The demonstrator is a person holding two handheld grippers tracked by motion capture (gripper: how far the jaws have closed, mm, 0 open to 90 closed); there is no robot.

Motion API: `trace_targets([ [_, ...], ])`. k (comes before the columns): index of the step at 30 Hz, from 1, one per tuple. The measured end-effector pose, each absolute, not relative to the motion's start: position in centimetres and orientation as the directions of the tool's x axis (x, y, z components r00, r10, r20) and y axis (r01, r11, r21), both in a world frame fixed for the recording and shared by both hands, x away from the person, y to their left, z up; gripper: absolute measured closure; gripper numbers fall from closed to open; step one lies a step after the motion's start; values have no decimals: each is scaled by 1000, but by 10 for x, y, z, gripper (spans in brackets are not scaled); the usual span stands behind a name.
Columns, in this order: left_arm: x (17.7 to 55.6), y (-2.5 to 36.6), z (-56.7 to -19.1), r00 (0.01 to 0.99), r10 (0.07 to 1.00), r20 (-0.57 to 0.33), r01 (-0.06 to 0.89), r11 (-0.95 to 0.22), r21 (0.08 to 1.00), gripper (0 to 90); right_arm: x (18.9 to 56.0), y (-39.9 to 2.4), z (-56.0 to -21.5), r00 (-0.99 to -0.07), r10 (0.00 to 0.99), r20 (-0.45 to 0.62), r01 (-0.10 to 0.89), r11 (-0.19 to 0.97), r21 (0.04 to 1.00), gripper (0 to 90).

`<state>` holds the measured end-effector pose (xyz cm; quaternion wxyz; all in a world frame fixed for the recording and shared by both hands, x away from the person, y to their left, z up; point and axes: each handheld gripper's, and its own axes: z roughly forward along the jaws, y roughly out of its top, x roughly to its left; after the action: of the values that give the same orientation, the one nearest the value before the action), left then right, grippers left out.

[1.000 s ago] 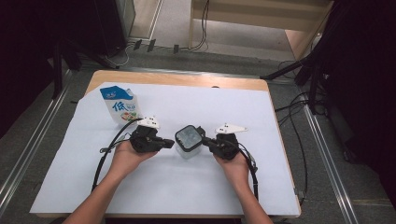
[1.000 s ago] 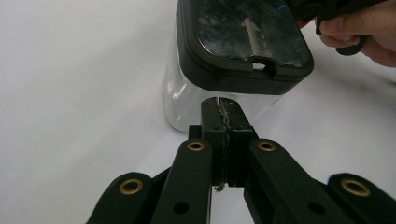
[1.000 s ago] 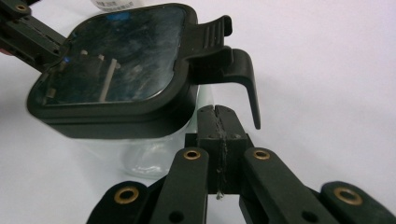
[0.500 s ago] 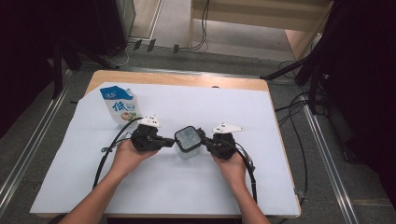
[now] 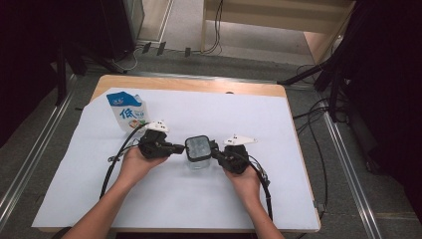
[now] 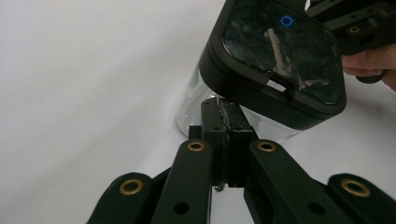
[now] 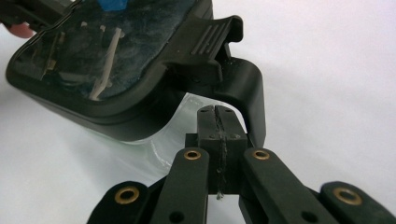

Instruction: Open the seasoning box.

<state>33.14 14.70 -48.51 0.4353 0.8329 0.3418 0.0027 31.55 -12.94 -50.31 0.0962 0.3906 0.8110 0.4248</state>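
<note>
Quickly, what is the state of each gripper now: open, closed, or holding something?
Left gripper: closed, holding nothing, tips at the clear container below its black lid.
Right gripper: closed, holding nothing, tips at the container by its latch.

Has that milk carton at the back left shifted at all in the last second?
No. The milk carton stands at the same spot near the white sheet's back left corner, behind the left gripper.

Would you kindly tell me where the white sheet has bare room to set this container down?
Bare: the right part of the white sheet and the strip behind the container. Crowded: the middle, around both grippers, and beside the milk carton.
</note>
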Motion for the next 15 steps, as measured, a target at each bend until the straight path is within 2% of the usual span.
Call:
trace_targets([
  [9,336,150,-487,770,563,-299,565,-387,729,900,308,-130,-503,-671,710,215,575,315,756,900],
  [15,338,150,-486,775,564,-285,557,-397,729,898,304,-130,-503,-678,706,204,565,323,759,900],
])
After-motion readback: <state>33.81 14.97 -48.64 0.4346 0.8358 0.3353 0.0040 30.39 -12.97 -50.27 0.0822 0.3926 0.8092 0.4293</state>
